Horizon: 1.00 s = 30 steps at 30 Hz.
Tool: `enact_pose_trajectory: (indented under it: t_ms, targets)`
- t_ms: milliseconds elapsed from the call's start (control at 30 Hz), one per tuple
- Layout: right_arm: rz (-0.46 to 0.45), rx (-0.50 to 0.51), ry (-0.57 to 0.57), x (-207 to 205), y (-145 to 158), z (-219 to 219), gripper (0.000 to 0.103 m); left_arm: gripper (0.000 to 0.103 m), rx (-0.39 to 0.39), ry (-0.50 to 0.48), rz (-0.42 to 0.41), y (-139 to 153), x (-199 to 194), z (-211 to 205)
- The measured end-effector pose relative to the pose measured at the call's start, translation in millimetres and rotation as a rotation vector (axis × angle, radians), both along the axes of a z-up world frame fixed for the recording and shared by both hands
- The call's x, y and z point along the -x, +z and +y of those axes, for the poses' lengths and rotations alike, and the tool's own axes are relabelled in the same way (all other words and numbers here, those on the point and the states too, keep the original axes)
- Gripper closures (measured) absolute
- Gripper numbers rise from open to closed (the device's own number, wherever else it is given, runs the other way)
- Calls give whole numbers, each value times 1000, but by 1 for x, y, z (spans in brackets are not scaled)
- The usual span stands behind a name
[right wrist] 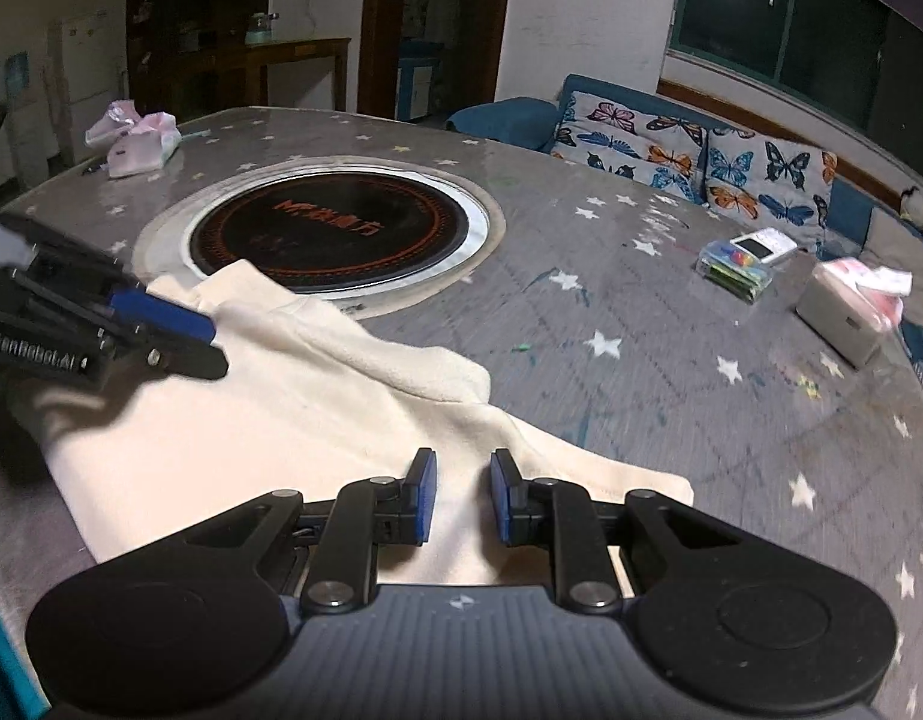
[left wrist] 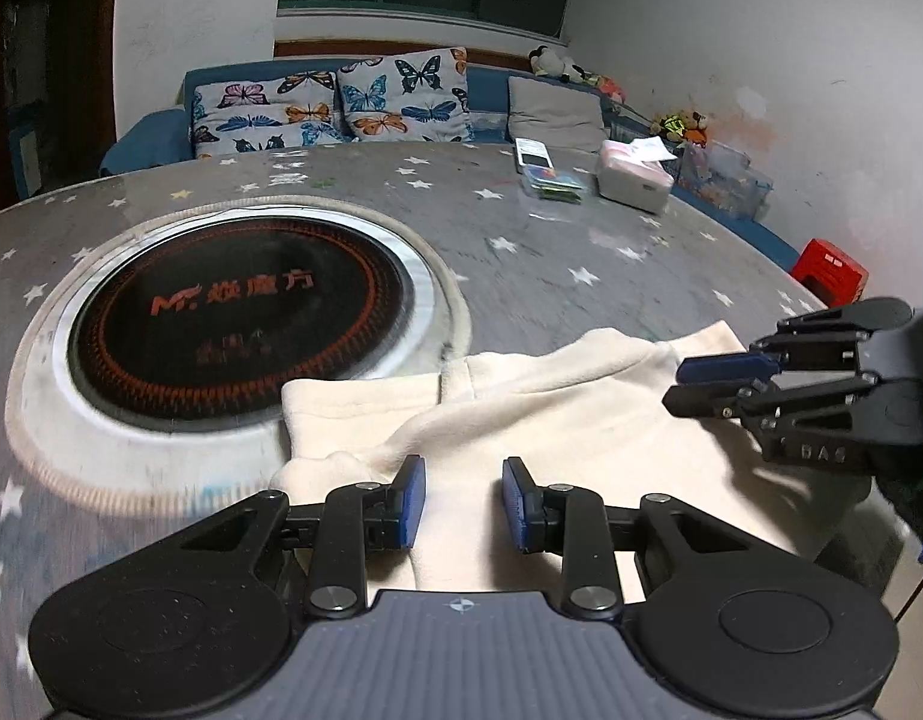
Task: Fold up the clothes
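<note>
Two grippers of yours hover over the cream garment [left wrist: 521,408], which lies partly folded on the bench [left wrist: 521,228] beside the round cooktop [left wrist: 245,312]. Left gripper [left wrist: 464,501] fingers stand apart, empty; right gripper [right wrist: 463,495] fingers likewise.

On the black round hotplate [left wrist: 239,312] set in the table I read an orange "M" logo with Chinese characters, and my left gripper [right wrist: 161,330] carries white "GenRobot.AI" lettering.
</note>
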State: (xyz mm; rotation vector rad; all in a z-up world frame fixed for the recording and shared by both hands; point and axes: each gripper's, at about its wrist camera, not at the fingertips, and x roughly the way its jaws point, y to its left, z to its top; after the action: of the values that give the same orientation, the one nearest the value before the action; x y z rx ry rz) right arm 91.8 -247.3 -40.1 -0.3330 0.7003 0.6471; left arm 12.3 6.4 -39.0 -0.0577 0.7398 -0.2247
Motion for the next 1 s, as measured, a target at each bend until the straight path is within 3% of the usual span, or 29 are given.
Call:
enact_pose_trajectory:
  t_ms: [167,433,567,733,867,1000]
  targets:
    - [16,-27,-8,26,12,-12,84,71,-13,-7,-7,0,10,-6]
    - [45,-49,-77,54,15,-44,84,59,-22,-9,-9,1,9,-12]
    - [68,-128,-140,57,27,-69,84,53,-12,-7,-6,2,9,-11]
    - [101,-128,-210,51,24,-91,84,50,-27,-10,-16,1,11,-13]
    - [134,-178,-205,50,20,-92,84,49,-34,-12,-17,2,12,-14]
    - [157,-205,-191,47,19,-88,84,42,-43,-23,-23,2,13,-16]
